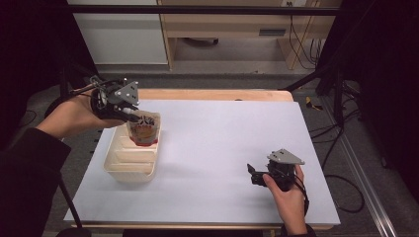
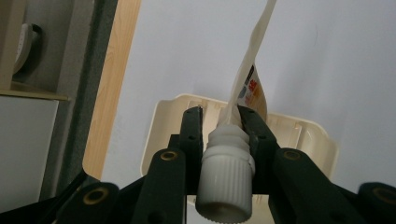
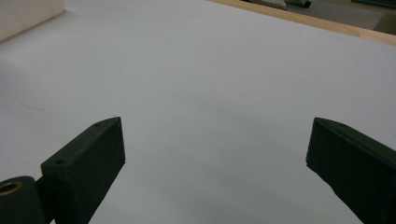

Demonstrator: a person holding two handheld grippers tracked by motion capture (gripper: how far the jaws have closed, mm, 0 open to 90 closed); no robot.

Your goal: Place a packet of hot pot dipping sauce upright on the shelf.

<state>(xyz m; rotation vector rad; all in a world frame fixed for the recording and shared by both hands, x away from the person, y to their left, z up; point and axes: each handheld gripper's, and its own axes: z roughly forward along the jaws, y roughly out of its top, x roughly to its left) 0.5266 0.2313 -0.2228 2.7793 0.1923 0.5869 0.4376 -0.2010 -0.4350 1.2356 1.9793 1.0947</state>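
Observation:
A soft pouch [image 1: 144, 129] with red and orange print and a white screw cap [image 2: 225, 179] hangs over the far end of a cream plastic basket [image 1: 129, 167]. My left gripper [image 1: 132, 116] is shut on the pouch at its spout, just under the cap; in the left gripper view the black jaws press on both sides of the white neck [image 2: 229, 133], and the pouch body [image 2: 250, 79] hangs beyond them above the basket [image 2: 163, 112]. My right gripper [image 1: 253, 175] rests low over the white table sheet at the front right, its jaws wide open with nothing between them [image 3: 215, 154].
The white sheet [image 1: 222, 148] covers a wooden table [image 1: 212, 94] whose far edge shows. A black frame bar runs across the back, and cables lie on the floor at the right. A corner of the basket [image 3: 28, 16] shows at the upper left of the right gripper view.

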